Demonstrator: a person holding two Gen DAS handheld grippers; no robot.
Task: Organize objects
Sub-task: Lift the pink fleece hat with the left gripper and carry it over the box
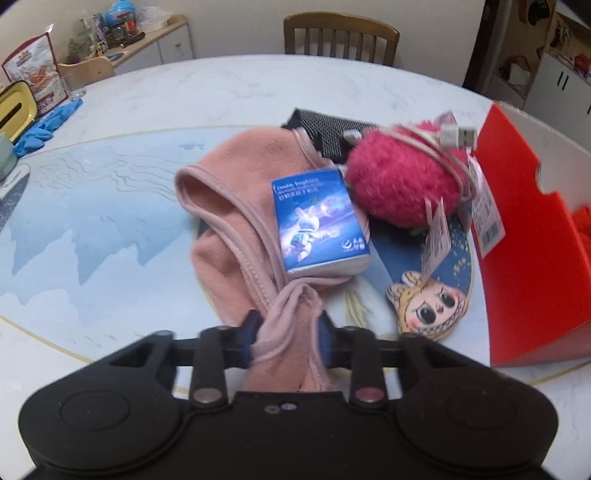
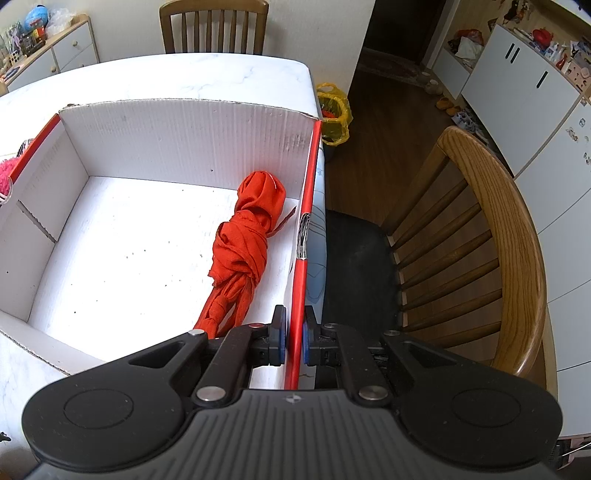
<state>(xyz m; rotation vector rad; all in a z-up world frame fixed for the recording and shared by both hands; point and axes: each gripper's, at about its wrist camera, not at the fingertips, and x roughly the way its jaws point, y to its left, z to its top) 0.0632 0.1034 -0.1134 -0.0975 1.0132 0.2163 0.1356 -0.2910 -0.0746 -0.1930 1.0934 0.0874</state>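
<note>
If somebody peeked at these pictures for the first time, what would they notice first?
Probably the fluffy pink plush on the table, with a white cable draped over it. Beside it, the left hand-held gripper pinches a pink cloth. On the other side, a knotted red cloth lies inside the white box.

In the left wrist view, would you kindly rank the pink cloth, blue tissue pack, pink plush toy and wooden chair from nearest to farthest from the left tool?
1. pink cloth: pinched in the left tool.
2. blue tissue pack: lying on the cloth, just ahead.
3. pink plush toy: farther, to the right.
4. wooden chair: beyond the table's far edge.
</note>
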